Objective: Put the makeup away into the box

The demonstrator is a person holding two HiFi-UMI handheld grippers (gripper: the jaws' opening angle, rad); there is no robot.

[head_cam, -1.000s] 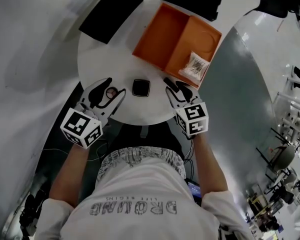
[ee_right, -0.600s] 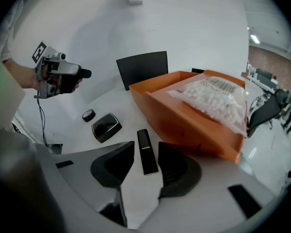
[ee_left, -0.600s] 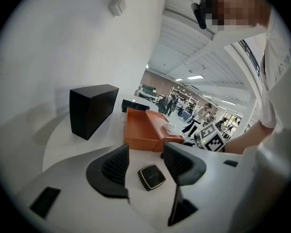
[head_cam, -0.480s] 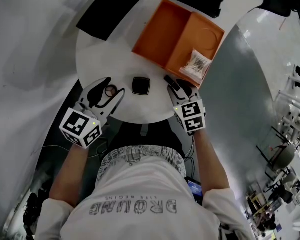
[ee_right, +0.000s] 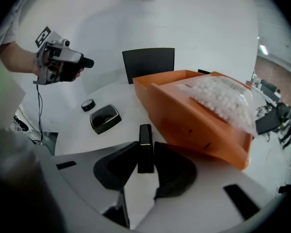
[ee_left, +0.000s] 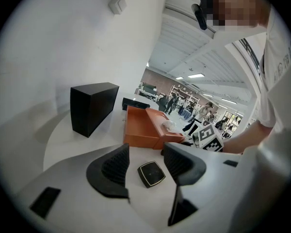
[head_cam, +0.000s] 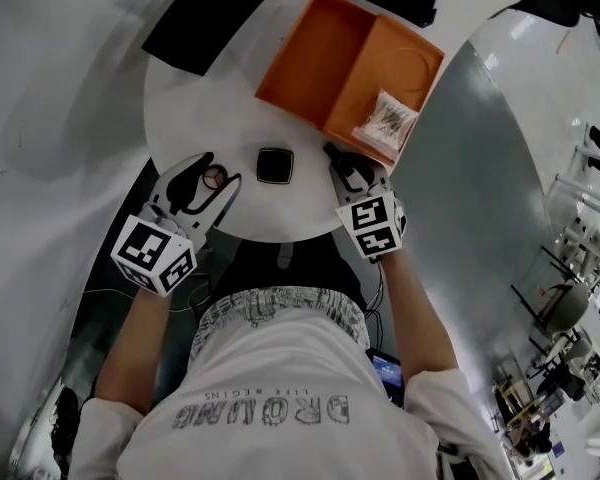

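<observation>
Right claw (ee_right: pixel 145 152): jaws just closing, pinching black lipstick (ee_right: pixel 145 135) — beside orange box (ee_right: pixel 194 120) wall
Left claw (ee_left: pixel 145 158): wide apart, empty — over counter (head_cam: pixel 210 98) edge

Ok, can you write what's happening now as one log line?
right gripper: jaws just closing, clamped on black lipstick beside orange box | left gripper: open, empty, compact ahead on table

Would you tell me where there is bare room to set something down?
Free: the orange box's empty compartment, and the table between it and the black box. Crowded: the near edge, with compact, small jar and lipstick; the other compartment holds a bag.
</observation>
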